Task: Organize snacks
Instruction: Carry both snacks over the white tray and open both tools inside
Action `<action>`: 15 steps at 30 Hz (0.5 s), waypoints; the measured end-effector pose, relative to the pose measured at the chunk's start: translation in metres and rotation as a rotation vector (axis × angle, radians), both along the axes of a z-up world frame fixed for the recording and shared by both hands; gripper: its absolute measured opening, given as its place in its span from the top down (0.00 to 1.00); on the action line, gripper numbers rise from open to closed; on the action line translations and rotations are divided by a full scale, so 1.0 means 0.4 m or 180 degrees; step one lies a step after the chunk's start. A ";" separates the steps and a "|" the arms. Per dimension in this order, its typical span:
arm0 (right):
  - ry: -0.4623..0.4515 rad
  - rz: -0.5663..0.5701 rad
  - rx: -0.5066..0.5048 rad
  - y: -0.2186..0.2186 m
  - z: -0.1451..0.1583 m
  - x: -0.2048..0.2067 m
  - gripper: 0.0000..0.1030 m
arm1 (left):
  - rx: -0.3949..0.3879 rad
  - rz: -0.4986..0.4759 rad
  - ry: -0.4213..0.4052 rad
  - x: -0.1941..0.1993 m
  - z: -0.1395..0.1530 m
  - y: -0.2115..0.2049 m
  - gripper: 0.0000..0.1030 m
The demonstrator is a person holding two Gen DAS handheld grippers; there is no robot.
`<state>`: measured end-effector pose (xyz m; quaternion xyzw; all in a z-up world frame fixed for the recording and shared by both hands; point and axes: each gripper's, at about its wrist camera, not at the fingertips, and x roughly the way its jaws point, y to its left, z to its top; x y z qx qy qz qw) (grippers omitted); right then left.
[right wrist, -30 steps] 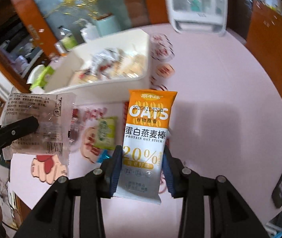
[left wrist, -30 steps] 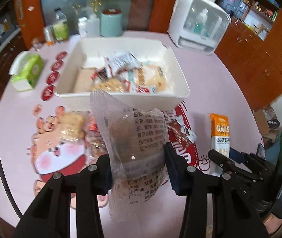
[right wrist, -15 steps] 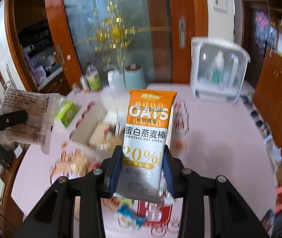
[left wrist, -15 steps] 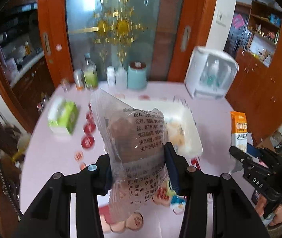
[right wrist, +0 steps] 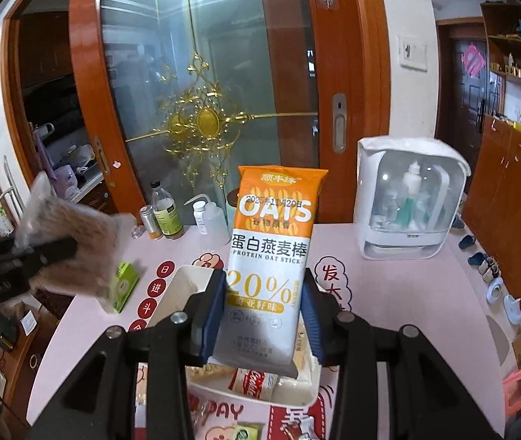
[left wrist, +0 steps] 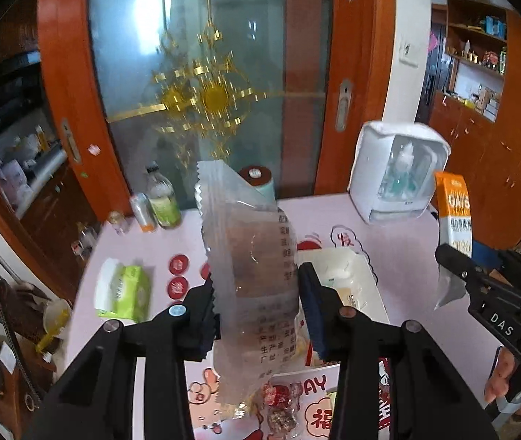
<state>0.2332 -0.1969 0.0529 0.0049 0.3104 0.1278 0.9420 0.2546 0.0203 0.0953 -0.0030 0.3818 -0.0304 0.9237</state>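
My left gripper (left wrist: pixel 257 308) is shut on a clear snack packet (left wrist: pixel 251 256) with printed text, held upright high above the table. My right gripper (right wrist: pixel 260 315) is shut on an orange and white OATS protein stick (right wrist: pixel 271 256), also upright. Each gripper shows in the other view: the right one with the OATS stick at the right (left wrist: pixel 455 220), the left one with its blurred packet at the left (right wrist: pixel 73 249). The white snack bin (left wrist: pixel 367 275) lies below both, partly hidden; it shows under the OATS stick (right wrist: pixel 183 282) with packets inside.
A green tissue pack (left wrist: pixel 124 289), bottles (left wrist: pixel 161 198) and a teal canister (left wrist: pixel 260 183) stand at the table's back. A white sterilizer box (right wrist: pixel 407 201) stands at the back right. Loose snacks (left wrist: pixel 282 403) lie on the pink printed mat near me.
Both grippers have risen and tilted up with their snacks still held. The view went from looking down into the bin to looking at the glass door; the bin dropped low in frame.
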 end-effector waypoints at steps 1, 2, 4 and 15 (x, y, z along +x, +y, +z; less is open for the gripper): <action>0.0044 -0.0014 -0.0008 0.008 -0.014 0.020 0.61 | -0.0032 -0.0027 0.0069 0.025 -0.024 -0.001 0.63; 0.0073 -0.0022 -0.0018 0.014 -0.026 0.030 0.61 | -0.0057 -0.0051 0.0130 0.053 -0.053 -0.004 0.63; 0.0170 -0.0047 -0.0071 0.028 -0.058 0.065 0.61 | -0.0050 -0.0050 0.0243 0.096 -0.103 -0.010 0.63; 0.0844 -0.0125 -0.0142 0.049 -0.235 0.206 0.58 | -0.0005 -0.0034 0.0692 0.261 -0.319 -0.018 0.60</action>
